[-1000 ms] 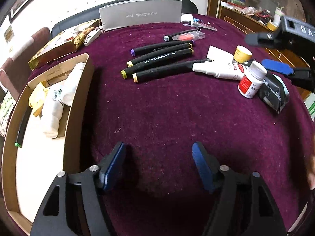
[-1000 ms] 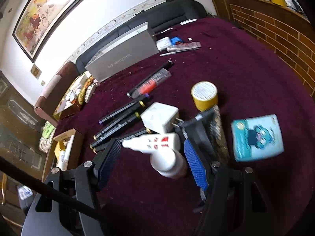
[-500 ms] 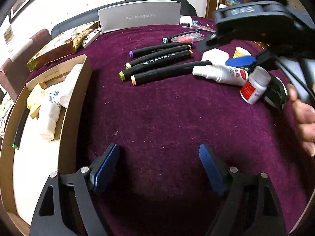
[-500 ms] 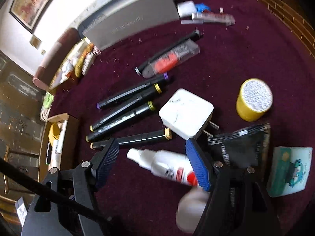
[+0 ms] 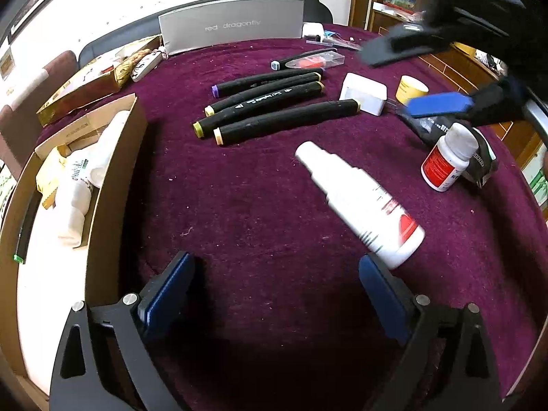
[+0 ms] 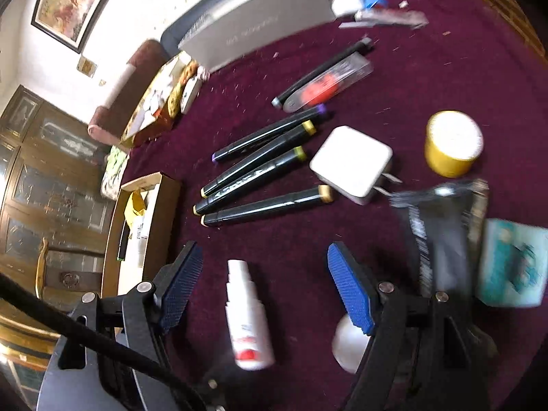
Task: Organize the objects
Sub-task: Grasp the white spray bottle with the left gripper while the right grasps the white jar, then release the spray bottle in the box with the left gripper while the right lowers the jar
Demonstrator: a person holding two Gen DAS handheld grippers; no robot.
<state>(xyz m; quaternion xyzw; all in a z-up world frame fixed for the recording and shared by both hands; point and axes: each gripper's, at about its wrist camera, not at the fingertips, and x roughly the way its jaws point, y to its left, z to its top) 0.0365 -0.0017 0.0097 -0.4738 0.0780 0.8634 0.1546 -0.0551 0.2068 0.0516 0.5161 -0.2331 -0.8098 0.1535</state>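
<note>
A white spray bottle (image 5: 359,205) with a red label lies slanted on the maroon cloth. Its base is beside the right fingertip of my left gripper (image 5: 274,291), whose jaws are opening with nothing between them. In the right wrist view the spray bottle (image 6: 248,315) lies lengthwise in the gap of my right gripper (image 6: 265,284). Those jaws are opening too, and the pads stand clear of the bottle. Several black markers (image 5: 274,109) lie side by side further back. A red-labelled pill bottle (image 5: 445,161) stands at the right, under my right gripper (image 5: 394,82).
An open cardboard box (image 5: 113,171) on the left holds white bottles and a yellow packet. A white charger (image 6: 352,164), a yellow tub (image 6: 452,144), a black packet (image 6: 441,233) and a teal card (image 6: 513,263) crowd the right side. A grey box (image 5: 233,27) stands at the back.
The spray bottle has left its spot beside the markers, come nearer my left gripper and turned. Both grippers' jaws have widened. The right gripper has tilted down and shifted over the bottle.
</note>
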